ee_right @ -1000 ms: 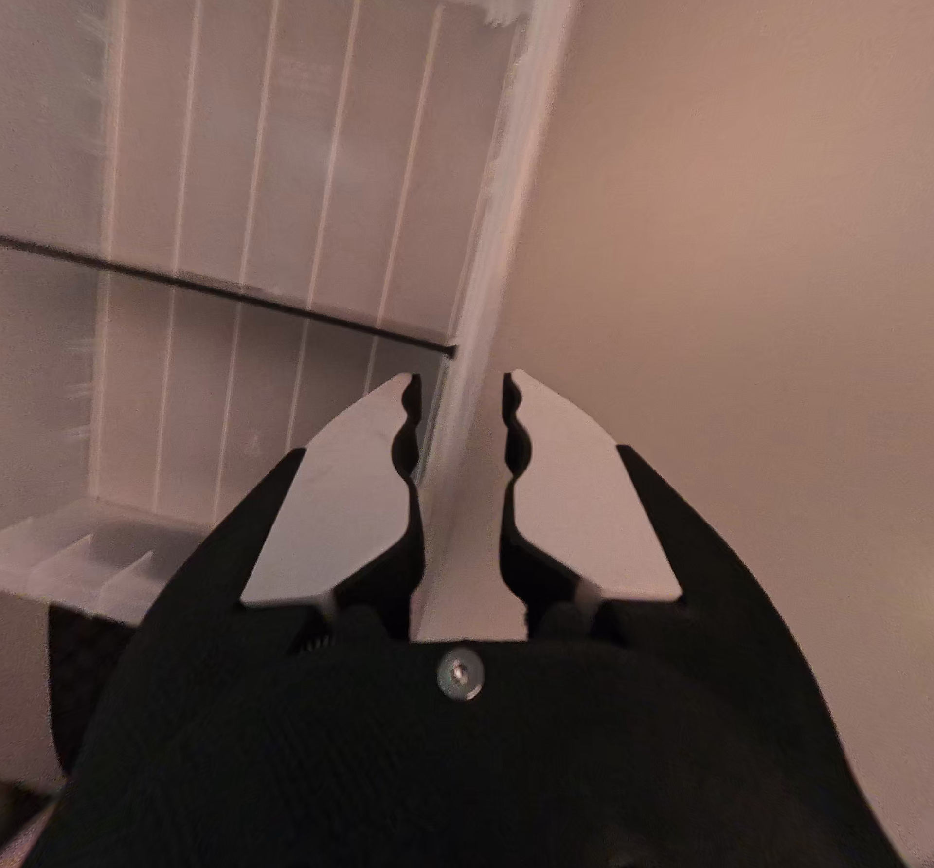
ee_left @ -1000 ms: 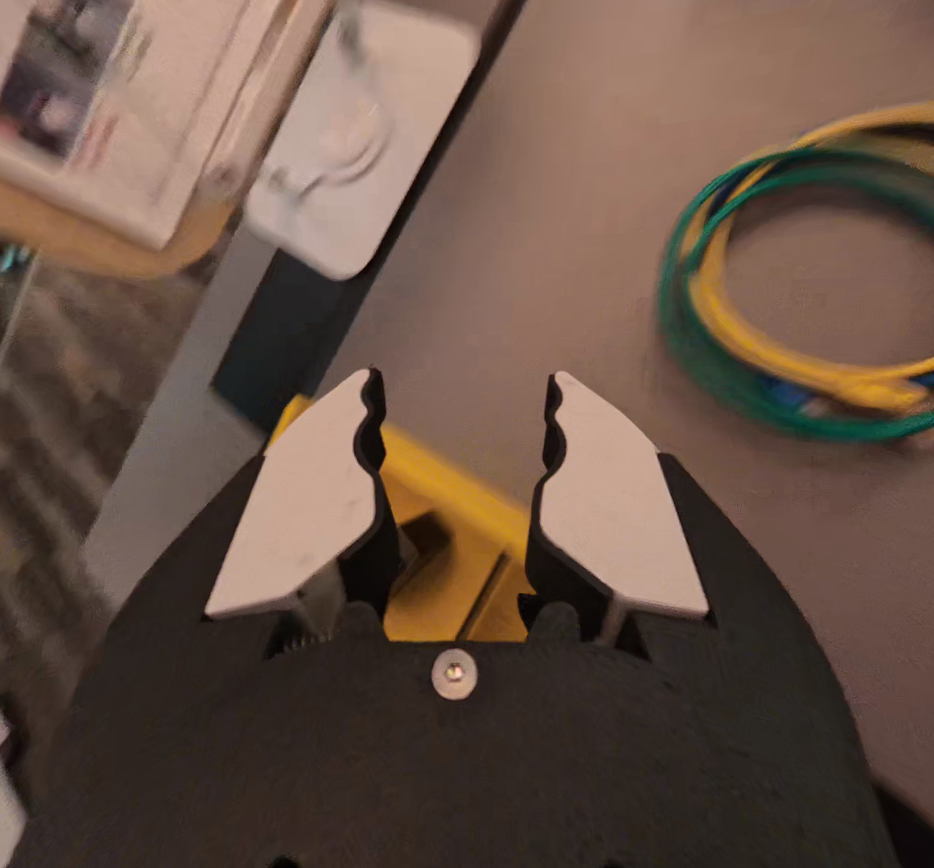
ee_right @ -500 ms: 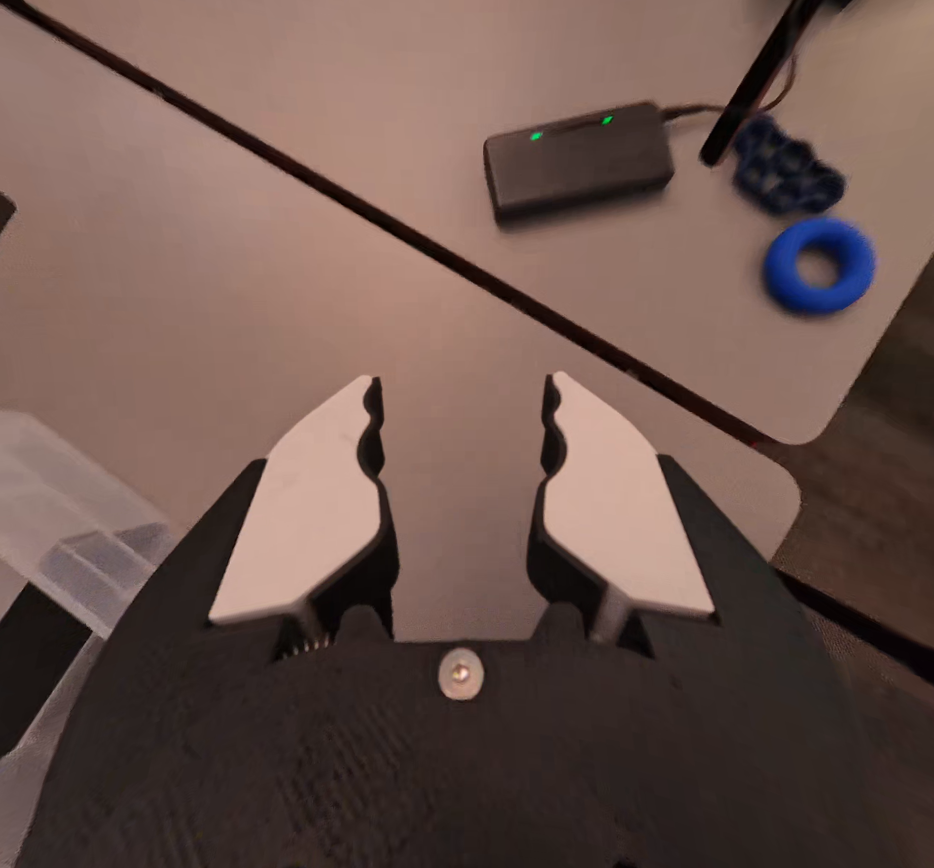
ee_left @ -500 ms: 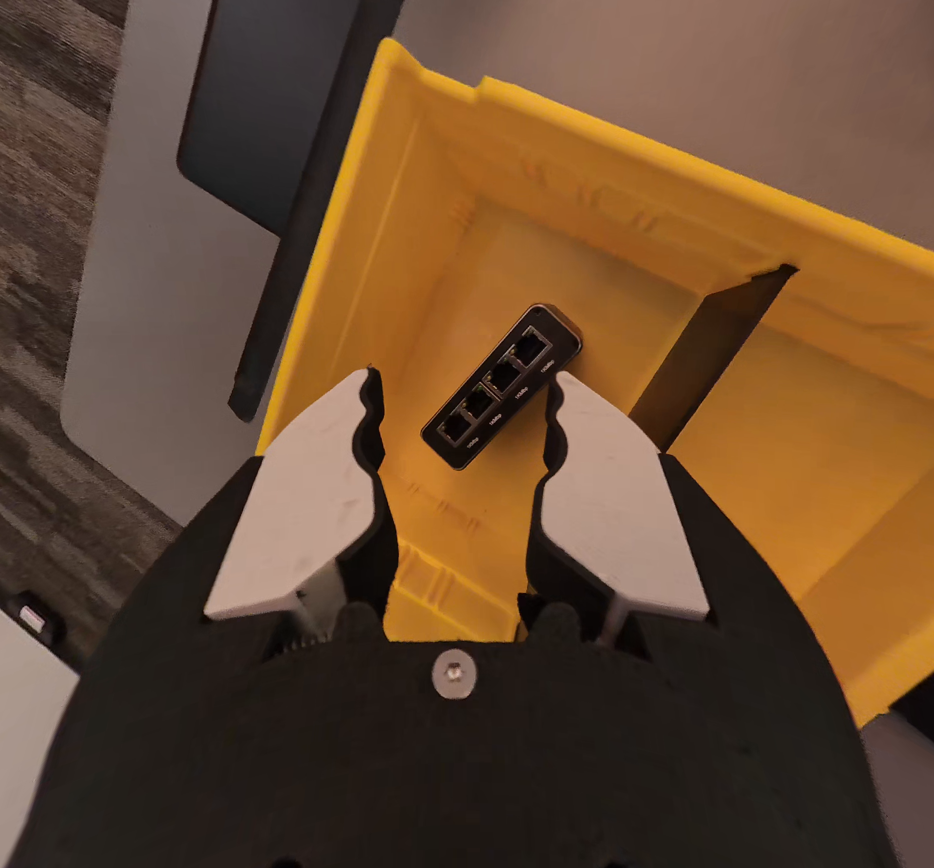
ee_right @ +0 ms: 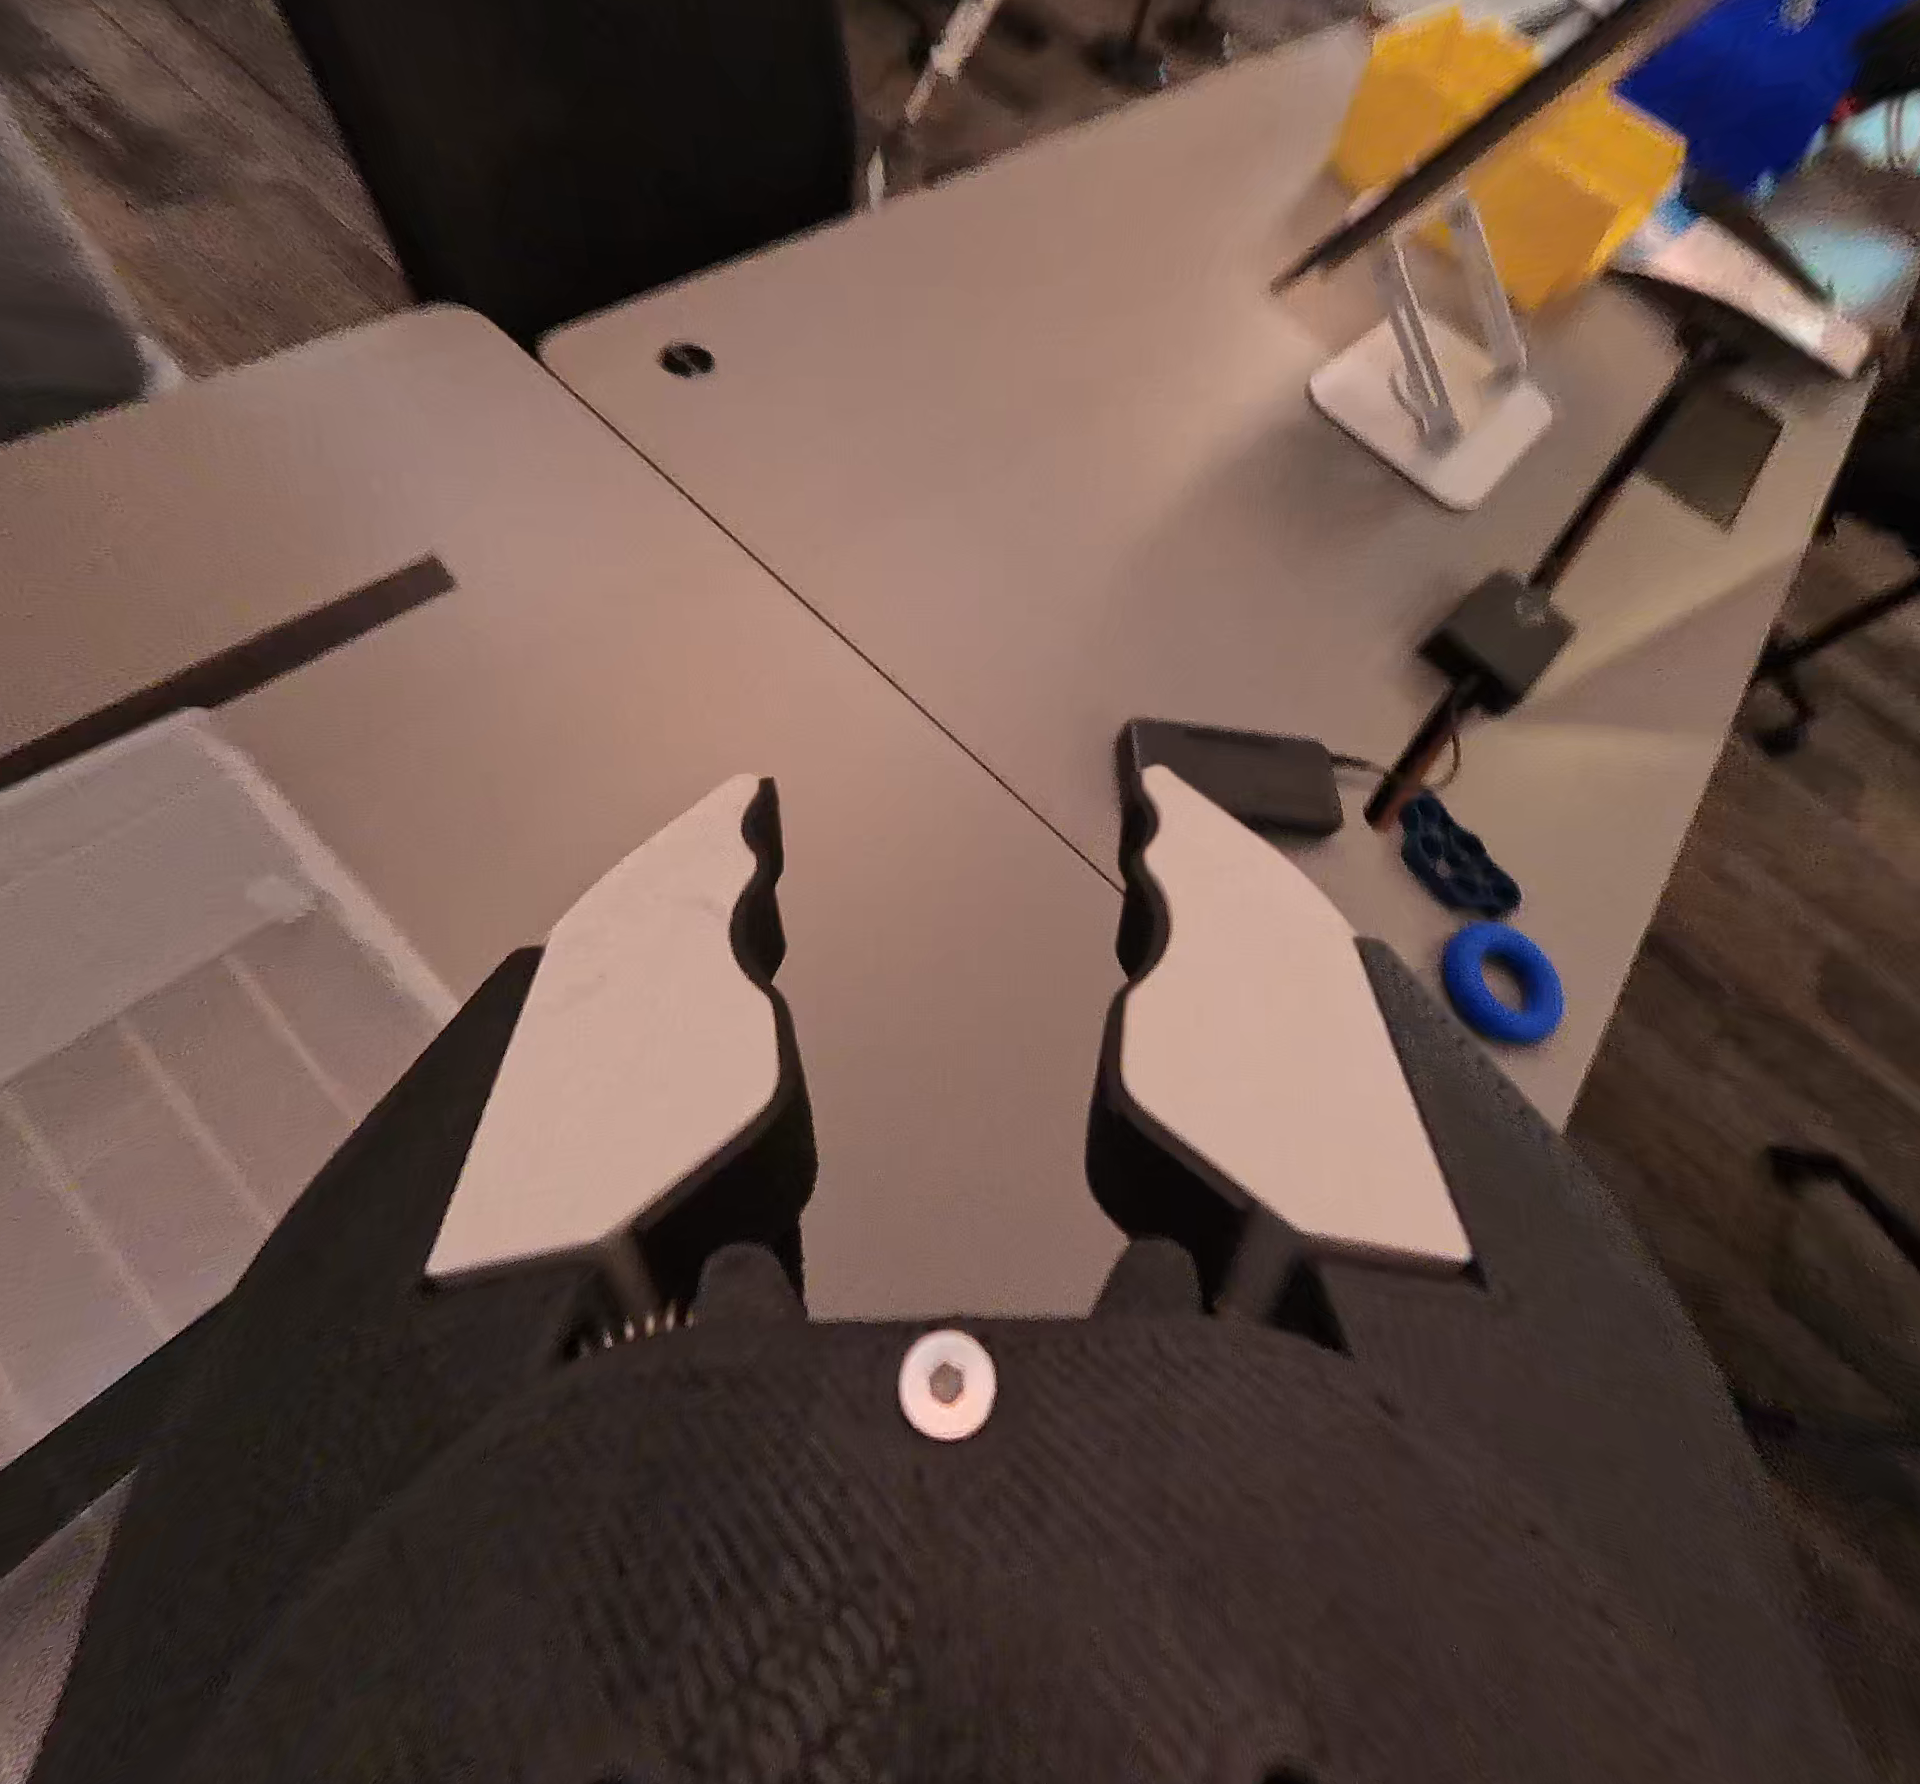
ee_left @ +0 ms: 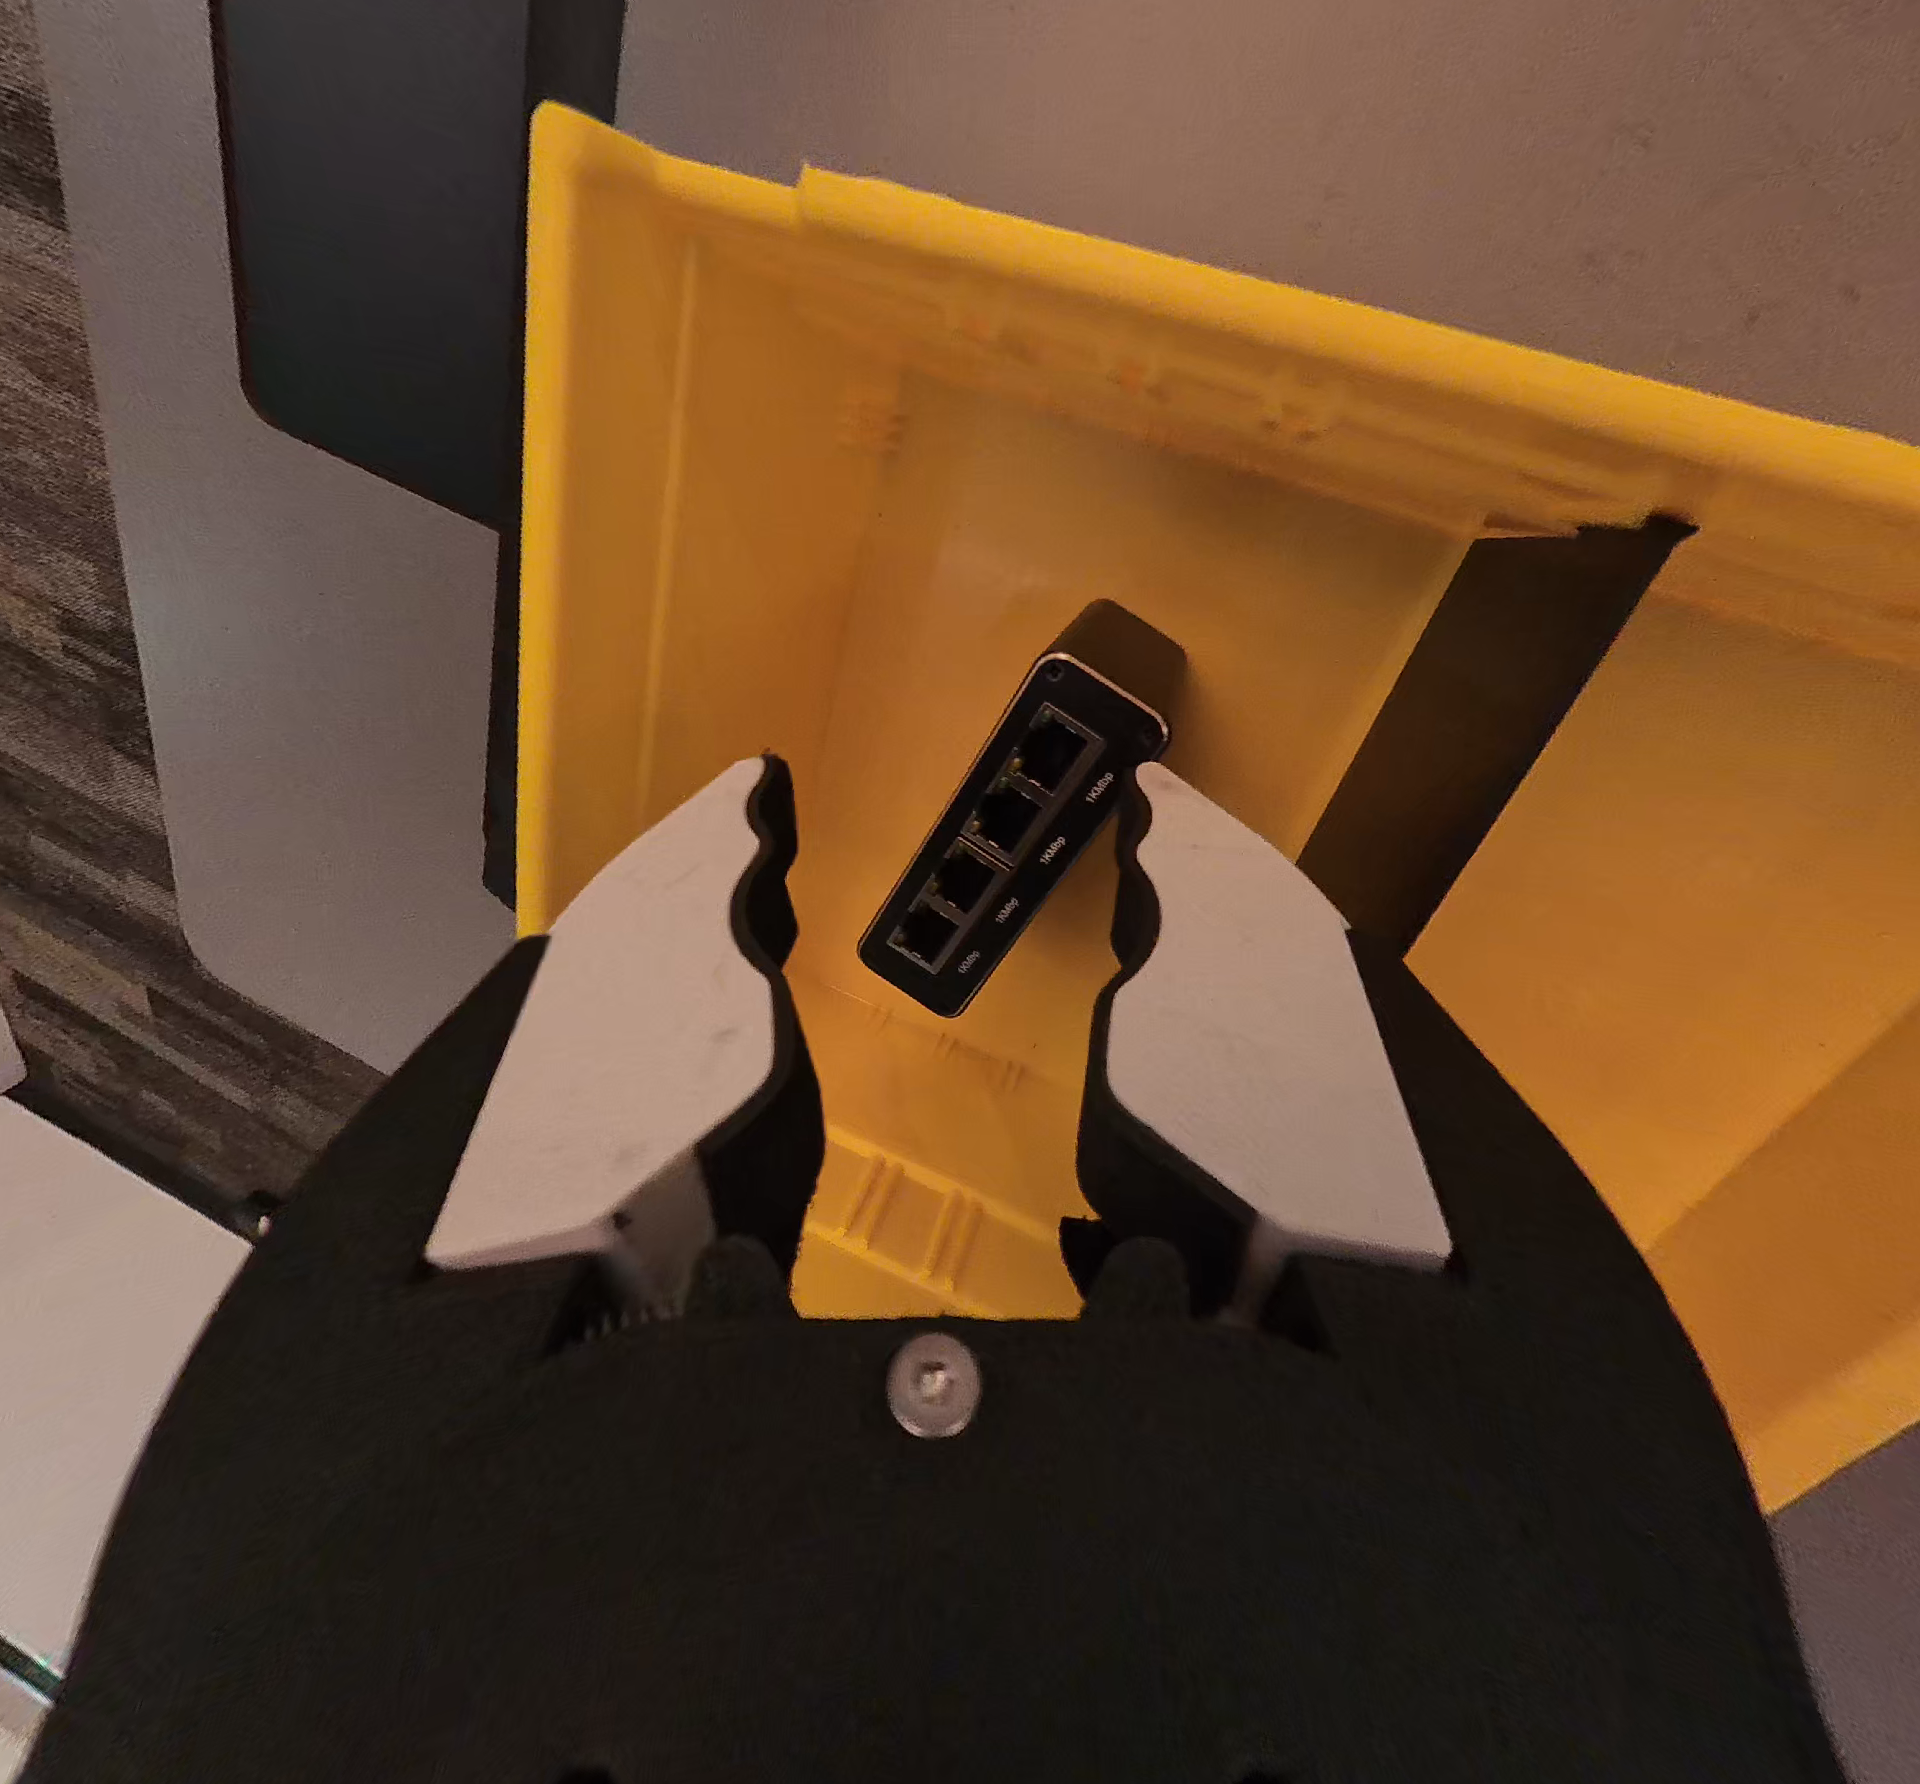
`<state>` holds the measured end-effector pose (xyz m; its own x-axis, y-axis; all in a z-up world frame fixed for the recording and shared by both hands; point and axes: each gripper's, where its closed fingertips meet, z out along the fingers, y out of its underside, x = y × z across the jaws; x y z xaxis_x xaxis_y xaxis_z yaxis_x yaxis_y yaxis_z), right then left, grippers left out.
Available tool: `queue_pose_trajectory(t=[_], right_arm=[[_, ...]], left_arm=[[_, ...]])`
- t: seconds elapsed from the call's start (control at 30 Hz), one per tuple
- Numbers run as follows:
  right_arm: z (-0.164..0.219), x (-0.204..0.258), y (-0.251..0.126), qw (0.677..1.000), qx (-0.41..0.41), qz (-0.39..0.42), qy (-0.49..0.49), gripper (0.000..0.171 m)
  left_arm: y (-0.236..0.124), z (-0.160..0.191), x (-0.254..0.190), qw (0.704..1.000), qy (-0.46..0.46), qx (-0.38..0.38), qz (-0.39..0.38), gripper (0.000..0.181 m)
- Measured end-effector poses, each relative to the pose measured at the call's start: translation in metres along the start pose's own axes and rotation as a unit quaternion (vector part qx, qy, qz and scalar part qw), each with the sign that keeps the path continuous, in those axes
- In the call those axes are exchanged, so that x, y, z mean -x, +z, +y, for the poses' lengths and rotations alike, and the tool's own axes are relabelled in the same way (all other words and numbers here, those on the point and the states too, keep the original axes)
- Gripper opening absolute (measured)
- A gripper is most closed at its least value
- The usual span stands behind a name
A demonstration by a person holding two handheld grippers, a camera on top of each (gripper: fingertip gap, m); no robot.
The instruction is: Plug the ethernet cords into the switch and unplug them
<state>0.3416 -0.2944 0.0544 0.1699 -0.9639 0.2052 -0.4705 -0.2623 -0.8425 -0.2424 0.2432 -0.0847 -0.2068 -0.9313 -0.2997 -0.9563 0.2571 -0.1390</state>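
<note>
A small black switch (ee_left: 1013,830) with several empty ports facing up stands on end in the left compartment of a yellow bin (ee_left: 727,508). My left gripper (ee_left: 951,778) is open and empty, held above the bin with the switch showing between its fingers. My right gripper (ee_right: 951,789) is open and empty, held above bare grey tabletop (ee_right: 935,508). No ethernet cords show in either view now.
A black divider (ee_left: 1475,737) splits the yellow bin. The table edge and carpet lie left of the bin. In the right wrist view: a clear plastic bin (ee_right: 156,955) at left, a black box (ee_right: 1236,778), blue rings (ee_right: 1501,986), a white stand (ee_right: 1434,425), yellow bins (ee_right: 1507,145). The tips of one gripper are about 80 centimetres away from the tips of the other.
My left gripper swung from the coiled cords to over the yellow bin and came closer to the switch. My right gripper turned from the clear bin to the open table and opened wider.
</note>
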Motion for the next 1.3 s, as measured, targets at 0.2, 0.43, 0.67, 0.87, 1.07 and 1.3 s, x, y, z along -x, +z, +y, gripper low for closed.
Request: queue_pose_trajectory(t=[0.2, 0.43, 0.67, 0.87, 1.07, 1.3], right_arm=[[-0.002, 0.122, -0.04, 0.95, -0.022, -0.302, -0.073, 0.064], [-0.022, 0.189, -0.1, 0.906, -0.14, -0.368, -0.156, 0.055], [-0.002, 0.233, -0.12, 0.881, -0.136, -0.393, -0.227, 0.054], [0.001, 0.239, -0.116, 0.874, -0.142, -0.399, -0.24, 0.049], [-0.017, 0.256, -0.137, 0.785, -0.176, -0.591, -0.056, 0.047], [-0.087, 0.121, -0.197, 0.565, -0.418, -0.668, 0.242, 0.044]], left_arm=[[0.0, 0.001, -0.008, 1.0, 0.017, 0.001, 0.013, 0.049], [0.021, 0.015, -0.016, 0.996, 0.055, 0.058, 0.038, 0.048], [0.042, 0.03, -0.012, 0.994, 0.065, 0.081, 0.018, 0.043], [0.036, 0.039, -0.006, 0.996, 0.031, 0.084, 0.002, 0.036], [0.009, 0.037, 0.003, 0.998, -0.013, 0.053, -0.018, 0.035], [-0.076, -0.014, 0.025, 0.996, -0.03, -0.028, -0.078, 0.034]])
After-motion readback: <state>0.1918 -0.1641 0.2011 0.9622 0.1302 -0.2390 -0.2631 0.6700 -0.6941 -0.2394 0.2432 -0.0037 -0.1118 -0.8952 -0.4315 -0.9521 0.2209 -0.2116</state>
